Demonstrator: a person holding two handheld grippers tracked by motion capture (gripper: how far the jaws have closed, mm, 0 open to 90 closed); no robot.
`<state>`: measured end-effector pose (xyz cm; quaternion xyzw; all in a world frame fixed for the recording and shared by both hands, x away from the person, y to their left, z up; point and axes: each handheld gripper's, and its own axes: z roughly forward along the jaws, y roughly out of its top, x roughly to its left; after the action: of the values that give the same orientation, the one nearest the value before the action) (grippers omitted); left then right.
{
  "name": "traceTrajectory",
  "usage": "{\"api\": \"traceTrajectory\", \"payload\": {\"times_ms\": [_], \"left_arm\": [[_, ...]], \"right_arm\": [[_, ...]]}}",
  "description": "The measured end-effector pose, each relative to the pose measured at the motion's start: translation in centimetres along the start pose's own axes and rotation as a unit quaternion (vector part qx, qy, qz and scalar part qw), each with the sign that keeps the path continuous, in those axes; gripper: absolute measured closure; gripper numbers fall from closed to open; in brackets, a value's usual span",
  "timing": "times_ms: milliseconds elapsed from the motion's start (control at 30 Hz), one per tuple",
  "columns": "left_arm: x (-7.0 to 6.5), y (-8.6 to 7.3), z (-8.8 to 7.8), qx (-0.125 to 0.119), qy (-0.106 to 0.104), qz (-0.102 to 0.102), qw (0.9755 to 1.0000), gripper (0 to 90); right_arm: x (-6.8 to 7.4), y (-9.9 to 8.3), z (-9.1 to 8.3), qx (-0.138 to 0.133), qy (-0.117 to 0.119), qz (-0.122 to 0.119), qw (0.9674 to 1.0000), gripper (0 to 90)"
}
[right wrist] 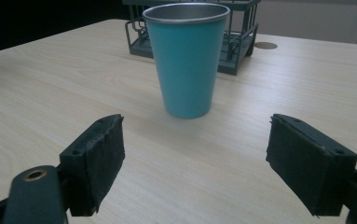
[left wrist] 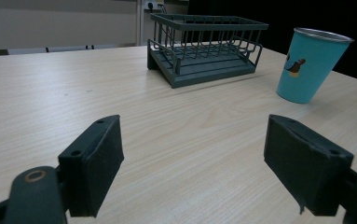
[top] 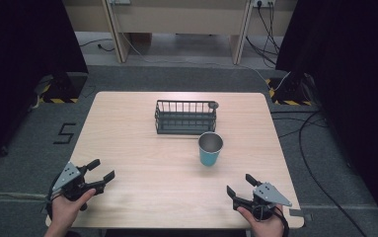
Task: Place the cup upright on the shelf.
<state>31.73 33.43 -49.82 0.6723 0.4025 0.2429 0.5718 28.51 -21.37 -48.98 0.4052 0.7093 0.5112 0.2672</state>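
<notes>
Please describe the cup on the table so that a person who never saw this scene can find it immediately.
On the light wooden table, find the dark wire rack near the far middle. Just in front of the rack's right end, apart from it, stands the cup, upright and open at the top. It is the one turquoise thing there, with a bare metal rim and a small bird picture on its side.
</notes>
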Motion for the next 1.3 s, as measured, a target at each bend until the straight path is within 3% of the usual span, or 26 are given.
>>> {"api": "traceTrajectory", "payload": {"times_ms": [533, 1300], "left_arm": [[0.0, 0.0, 0.0, 0.000, 0.001, -0.001, 1.0000, 18.6], [0.0, 0.0, 0.0, 0.000, 0.000, -0.001, 1.0000, 18.6]], "right_arm": [[0.1, 2.2, 2.2, -0.013, -0.001, -0.003, 0.9999, 16.3], [-0.1, 3.1, 5.0, -0.006, -0.002, 0.001, 1.0000, 15.9]]}}
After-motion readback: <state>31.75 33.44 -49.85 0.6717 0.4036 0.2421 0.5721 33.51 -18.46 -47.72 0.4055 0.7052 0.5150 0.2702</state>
